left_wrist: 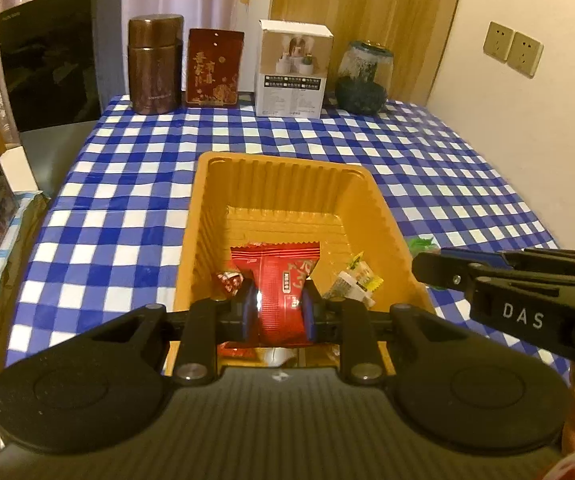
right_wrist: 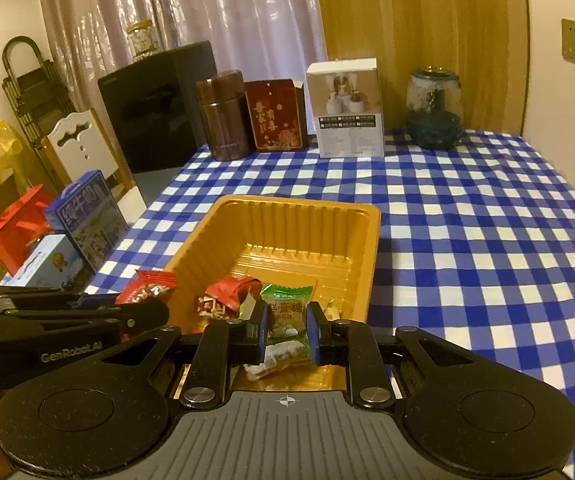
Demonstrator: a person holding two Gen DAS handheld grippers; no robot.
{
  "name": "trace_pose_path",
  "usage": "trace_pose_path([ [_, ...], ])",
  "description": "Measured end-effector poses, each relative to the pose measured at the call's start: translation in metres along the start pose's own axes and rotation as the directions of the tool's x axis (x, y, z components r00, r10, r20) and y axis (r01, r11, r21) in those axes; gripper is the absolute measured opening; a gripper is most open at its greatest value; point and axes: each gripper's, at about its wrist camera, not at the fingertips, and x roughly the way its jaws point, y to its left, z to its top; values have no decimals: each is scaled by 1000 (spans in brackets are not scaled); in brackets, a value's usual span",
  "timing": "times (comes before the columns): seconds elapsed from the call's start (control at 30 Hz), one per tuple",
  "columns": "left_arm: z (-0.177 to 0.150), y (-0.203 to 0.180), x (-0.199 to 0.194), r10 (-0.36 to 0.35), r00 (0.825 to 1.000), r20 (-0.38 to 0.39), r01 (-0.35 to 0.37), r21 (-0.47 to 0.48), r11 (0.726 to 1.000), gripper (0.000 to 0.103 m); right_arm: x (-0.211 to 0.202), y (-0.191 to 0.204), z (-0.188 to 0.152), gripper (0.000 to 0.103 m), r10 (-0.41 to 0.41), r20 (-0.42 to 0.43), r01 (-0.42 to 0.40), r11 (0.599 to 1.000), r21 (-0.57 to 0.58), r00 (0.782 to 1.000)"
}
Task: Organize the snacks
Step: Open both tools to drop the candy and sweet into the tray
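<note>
I have the left claw (left_wrist: 278,307) clamped on a red foil snack packet (left_wrist: 277,280), held over the ribbed orange plastic tray (left_wrist: 283,168) for release inside. My right claw (right_wrist: 286,330) pinches a green-wrapped candy (right_wrist: 287,312) above the same tray on the blue-checked bench (right_wrist: 487,240), likely awaiting its drop.

Far ahead of the jaws, a brown canister (left_wrist: 155,65), red tin (left_wrist: 214,68), white box (left_wrist: 293,68) and glass jar (left_wrist: 363,78) stand in row on the checked counter (left_wrist: 427,160).
</note>
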Motion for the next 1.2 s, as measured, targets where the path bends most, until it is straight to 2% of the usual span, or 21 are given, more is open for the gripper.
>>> trace_pose_path([
  [0.03,1,0,5,-4,1000,-4,4,3,1000,22,4,-2,1,20,0,-3,0,1000,3,1000],
  [0.13,2,0,16,11,1000,-3,-11,29,1000,32,16,-6,3,20,1,-12,-1,1000,11,1000],
  [0.67,-2,15,25,24,1000,-13,-24,19,1000,32,46,-6,13,21,31,-18,-31,999,25,999],
  [0.93,0,22,25,31,1000,-3,-31,9,999,33,65,-6,29,22,107,-2,-106,992,63,994],
  [1.0,-1,23,24,34,999,-1,-34,4,999,37,67,-7,30,43,109,6,-109,991,79,994],
  [1.03,-2,24,24,34,999,0,-34,2,999,38,67,-8,30,67,105,16,-106,990,88,994],
  [1.07,-2,25,23,34,999,0,-34,1,999,38,65,-9,29,70,108,33,-111,989,99,994],
  [1.2,-5,26,19,46,999,1,-46,2,999,44,56,-15,27,70,92,48,-97,988,119,995],
])
